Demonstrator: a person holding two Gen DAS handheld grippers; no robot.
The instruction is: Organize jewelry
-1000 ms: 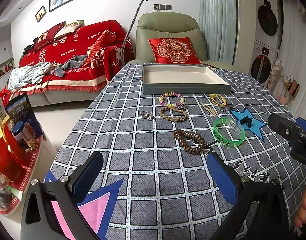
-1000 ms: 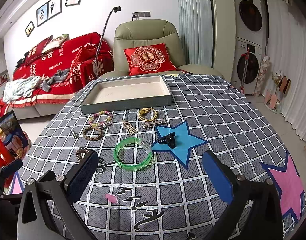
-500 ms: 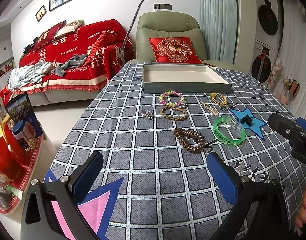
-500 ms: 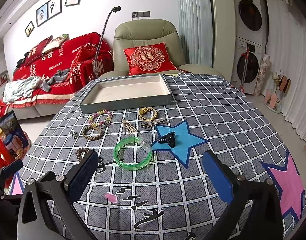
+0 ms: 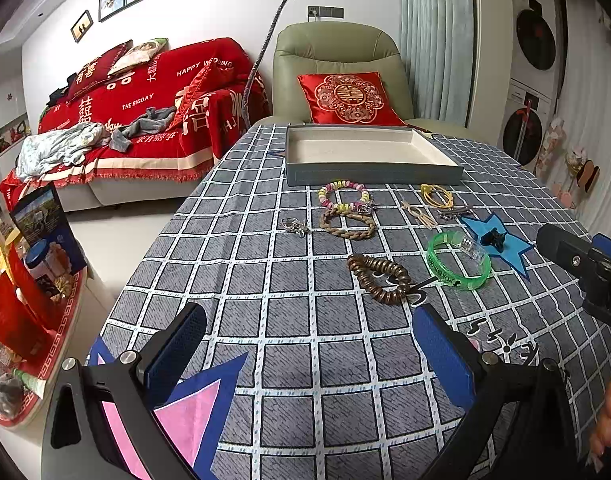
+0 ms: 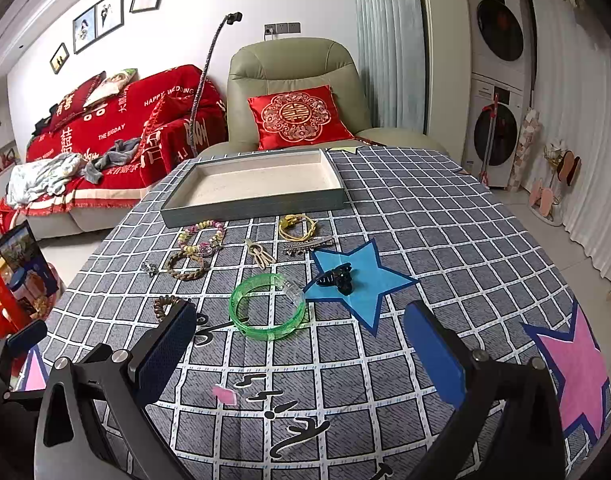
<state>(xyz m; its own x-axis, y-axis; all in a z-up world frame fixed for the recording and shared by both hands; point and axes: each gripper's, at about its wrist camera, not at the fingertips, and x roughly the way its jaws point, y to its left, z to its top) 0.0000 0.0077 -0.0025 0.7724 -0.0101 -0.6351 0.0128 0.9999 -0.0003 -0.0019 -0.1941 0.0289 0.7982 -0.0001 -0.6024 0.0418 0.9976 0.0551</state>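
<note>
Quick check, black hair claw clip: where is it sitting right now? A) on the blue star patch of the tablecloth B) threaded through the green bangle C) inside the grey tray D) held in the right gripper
A: the black hair claw clip lies on the blue star patch, clear of the green bangle; the grey tray holds nothing and the right gripper is open.

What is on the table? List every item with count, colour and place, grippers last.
tray: 1, grey with cream lining, far side, nothing in it
bead bracelet: 1, pink and yellow, before the tray
braided bracelet: 1, tan, beside it
brown bead bracelet: 1, near left
green bangle: 1, centre
black claw clip: 1, on the blue star
yellow cord: 1, before the tray
left gripper: open, holding nothing
right gripper: open, holding nothing
</note>
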